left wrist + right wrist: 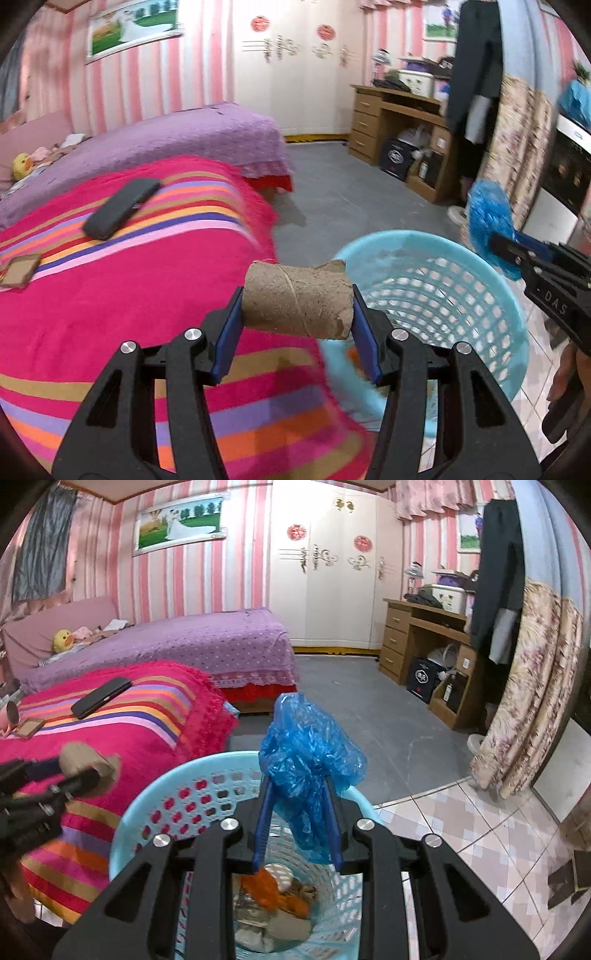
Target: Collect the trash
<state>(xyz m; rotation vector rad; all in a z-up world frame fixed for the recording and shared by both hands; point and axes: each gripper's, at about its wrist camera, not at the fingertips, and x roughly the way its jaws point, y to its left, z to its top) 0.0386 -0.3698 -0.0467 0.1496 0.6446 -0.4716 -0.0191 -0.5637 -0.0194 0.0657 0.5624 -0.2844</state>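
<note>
1. Across the left half of both views, a bed with a pink striped blanket (pixel 129 295) fills the frame; a purple-covered bed (pixel 207 642) stands behind it at centre left.
2. Lower centre of the right wrist view, a light blue perforated trash basket (pixel 207 786) stands on the floor just beside the striped bed; orange and pale scraps lie in its bottom. In the left wrist view the basket sits at lower right.
3. At the bottom centre of the left wrist view, the left tongs (pixel 297 317) are clamped on a cardboard tube (pixel 297 299), which lies crosswise between the blue pads, one pad against each end. The tube hangs over the edge of the striped blanket, just left of the basket rim.
4. At the centre of the right wrist view, the right tongs (pixel 299 827) pinch a crumpled blue plastic bag (pixel 310 753); the bag bulges above the fingertips and a tail droops between the fingers, over the basket's opening.
5. On the striped blanket at upper left, a dark flat case (pixel 120 208) lies well apart from both tongs, with a small cardboard piece (pixel 18 273) further left.
</note>
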